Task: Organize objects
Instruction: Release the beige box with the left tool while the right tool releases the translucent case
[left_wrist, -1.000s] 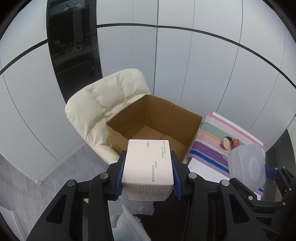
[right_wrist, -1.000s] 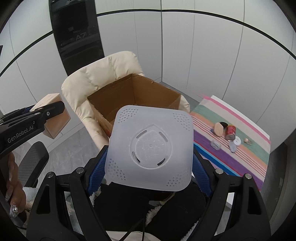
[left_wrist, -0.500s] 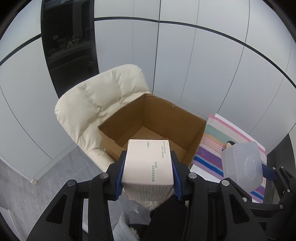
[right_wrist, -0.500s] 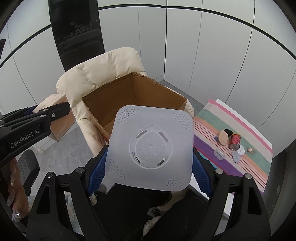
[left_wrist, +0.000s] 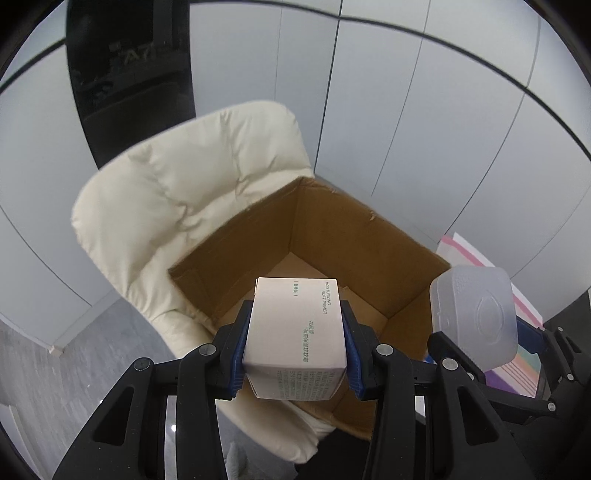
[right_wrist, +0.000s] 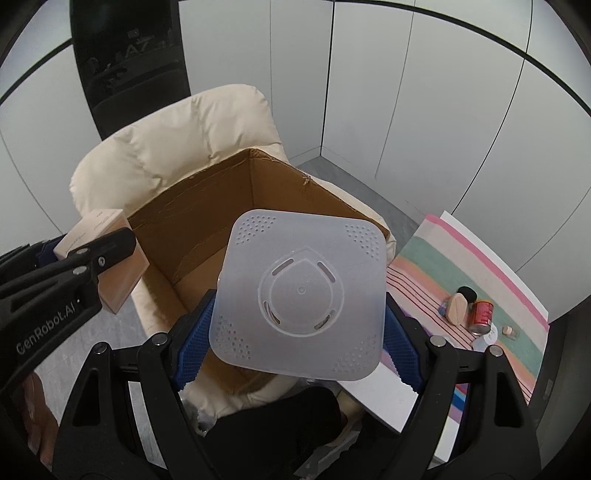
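Observation:
My left gripper (left_wrist: 295, 354) is shut on a pale pink carton (left_wrist: 295, 332) with green print and holds it over the near edge of an open cardboard box (left_wrist: 332, 236). The box sits on a cream padded chair (left_wrist: 177, 192). My right gripper (right_wrist: 295, 332) is shut on a translucent square plastic container (right_wrist: 299, 295), held above the box (right_wrist: 207, 214) near its front right side. The carton (right_wrist: 110, 269) and left gripper also show at the left of the right wrist view. The container (left_wrist: 476, 317) shows at the right of the left wrist view.
A striped cloth (right_wrist: 461, 273) covers a table to the right of the chair. On it lie a red can (right_wrist: 482, 312), a tan oval object (right_wrist: 457, 308), a black cap (right_wrist: 467, 293) and some small pale items. White wall panels stand behind; grey floor lies to the left.
Both grippers have moved forward and closer to the cardboard box with their loads. The box and chair look larger and nearer in both views.

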